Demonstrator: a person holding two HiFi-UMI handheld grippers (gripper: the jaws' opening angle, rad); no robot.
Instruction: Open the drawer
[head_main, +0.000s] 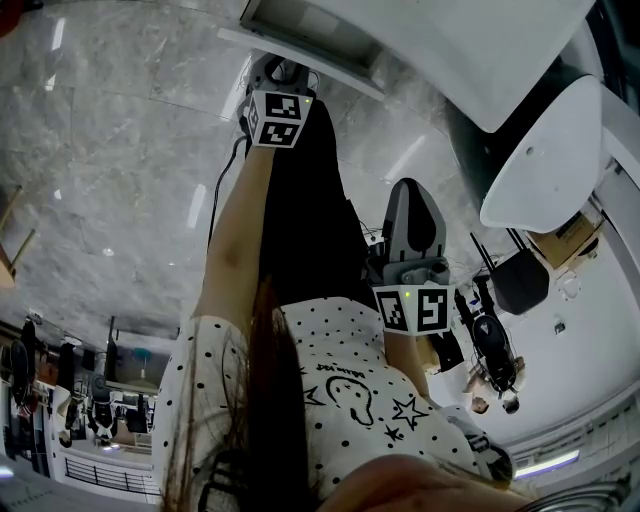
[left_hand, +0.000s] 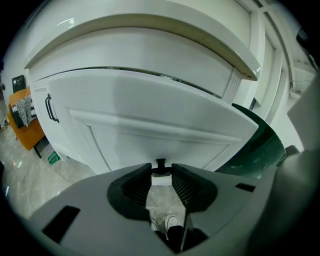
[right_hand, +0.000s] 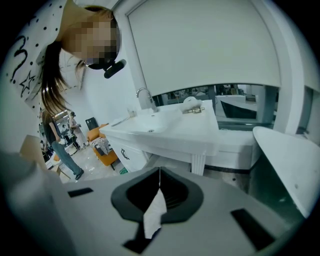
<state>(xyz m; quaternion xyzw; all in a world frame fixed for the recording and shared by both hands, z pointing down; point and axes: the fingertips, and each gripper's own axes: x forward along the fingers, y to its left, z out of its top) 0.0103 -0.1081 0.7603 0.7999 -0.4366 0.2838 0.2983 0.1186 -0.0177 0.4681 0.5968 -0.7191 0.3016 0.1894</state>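
Note:
In the left gripper view a white drawer front (left_hand: 150, 115) stands out at an angle from the white cabinet under a countertop (left_hand: 150, 30). Its small black handle (left_hand: 160, 164) sits between the tips of my left gripper (left_hand: 161, 172), whose jaws are closed on it. In the head view the left gripper (head_main: 272, 70) reaches out at arm's length to the white cabinet (head_main: 330, 35). The right gripper (head_main: 410, 195) hangs back near the person's body, away from the cabinet. In the right gripper view its jaws (right_hand: 159, 174) meet at the tips with nothing between them.
A second black handle (left_hand: 49, 107) is on the cabinet door at left, with an orange chair (left_hand: 24, 125) beyond it. The right gripper view shows a white vanity with sink (right_hand: 165, 130) and faucet (right_hand: 145, 97). A white rounded tub (head_main: 545, 150) stands at right. The floor is grey marble (head_main: 110, 150).

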